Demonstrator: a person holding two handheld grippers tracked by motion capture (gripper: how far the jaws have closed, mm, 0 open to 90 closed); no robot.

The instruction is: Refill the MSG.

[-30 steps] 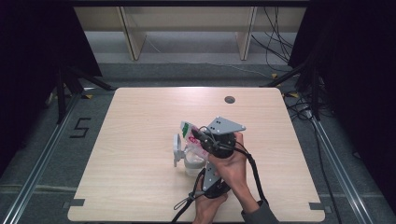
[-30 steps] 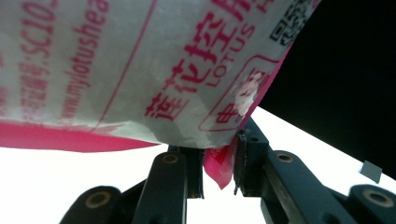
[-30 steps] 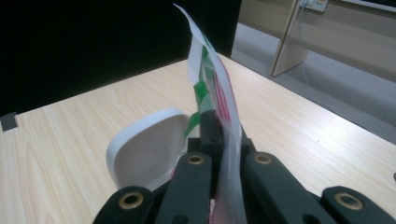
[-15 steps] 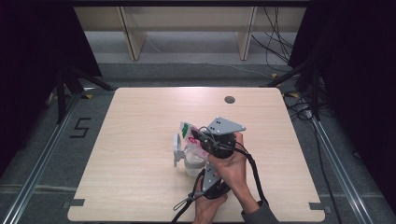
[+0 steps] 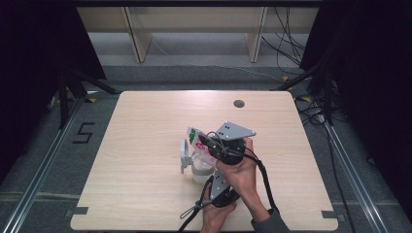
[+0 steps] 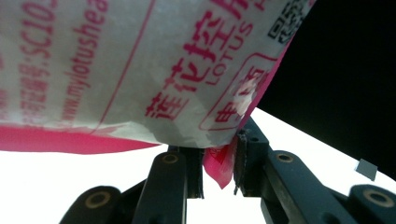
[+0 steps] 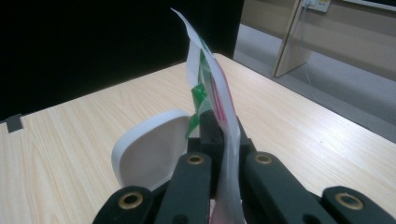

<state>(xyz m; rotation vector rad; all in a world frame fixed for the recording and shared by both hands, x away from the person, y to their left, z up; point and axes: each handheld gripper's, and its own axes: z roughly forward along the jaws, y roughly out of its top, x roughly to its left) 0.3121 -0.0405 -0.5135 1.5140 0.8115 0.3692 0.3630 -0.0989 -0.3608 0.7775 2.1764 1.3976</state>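
The packet (image 6: 140,70) is white with pink print, a pink edge and a green patch; the cup (image 5: 201,167) is white; the desk (image 5: 145,145) is pale wood-grain.

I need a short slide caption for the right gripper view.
Right gripper shut on a thin printed packet, beside a white container lid.

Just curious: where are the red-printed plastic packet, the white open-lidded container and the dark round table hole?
red-printed plastic packet (image 6: 140,70), left gripper view, printed face.
white open-lidded container (image 7: 149,149), right gripper view, lid's inside.
dark round table hole (image 5: 238,103), high view, centre.
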